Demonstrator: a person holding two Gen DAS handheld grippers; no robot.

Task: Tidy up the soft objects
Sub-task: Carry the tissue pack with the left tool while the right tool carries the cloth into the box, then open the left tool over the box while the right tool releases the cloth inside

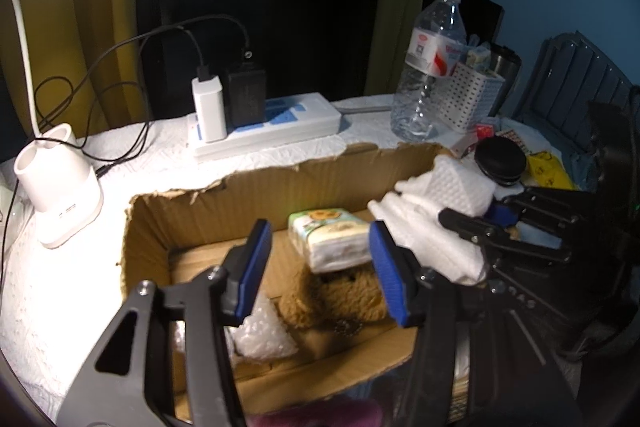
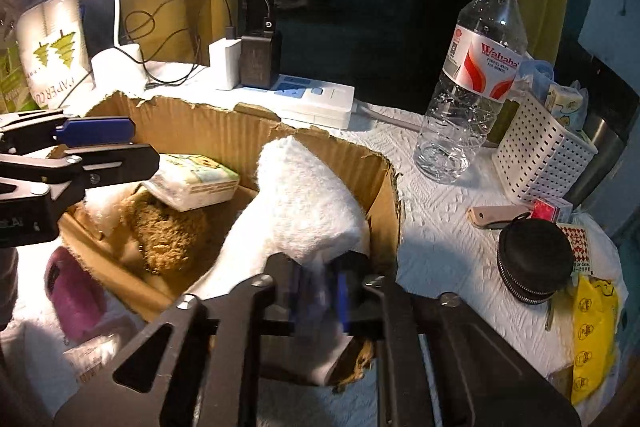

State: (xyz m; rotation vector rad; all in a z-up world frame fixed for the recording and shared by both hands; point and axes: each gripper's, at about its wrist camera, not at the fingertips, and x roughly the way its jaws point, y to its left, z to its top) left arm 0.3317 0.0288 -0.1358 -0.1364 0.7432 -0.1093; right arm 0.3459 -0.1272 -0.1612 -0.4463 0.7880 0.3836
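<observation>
An open cardboard box (image 1: 256, 187) (image 2: 224, 131) holds a tissue pack (image 1: 332, 241) (image 2: 192, 183) lying on a brown plush toy (image 1: 340, 297) (image 2: 168, 231), and some bubble wrap (image 1: 264, 331). My left gripper (image 1: 316, 267) (image 2: 96, 143) is open and empty, hovering over the box just in front of the tissue pack. My right gripper (image 2: 318, 297) (image 1: 480, 217) is shut on a white towel (image 2: 304, 207) (image 1: 432, 215) and holds it over the box's right end. A purple soft item (image 2: 72, 287) lies outside the box at the near left.
Behind the box are a power strip (image 1: 272, 127) (image 2: 316, 103) with chargers, a lamp base (image 1: 56, 187), a water bottle (image 1: 432, 67) (image 2: 472, 79) and a white perforated basket (image 1: 472, 95) (image 2: 536, 155). A black round case (image 2: 534, 259) (image 1: 500, 161) and a yellow bag (image 2: 592, 331) lie at the right.
</observation>
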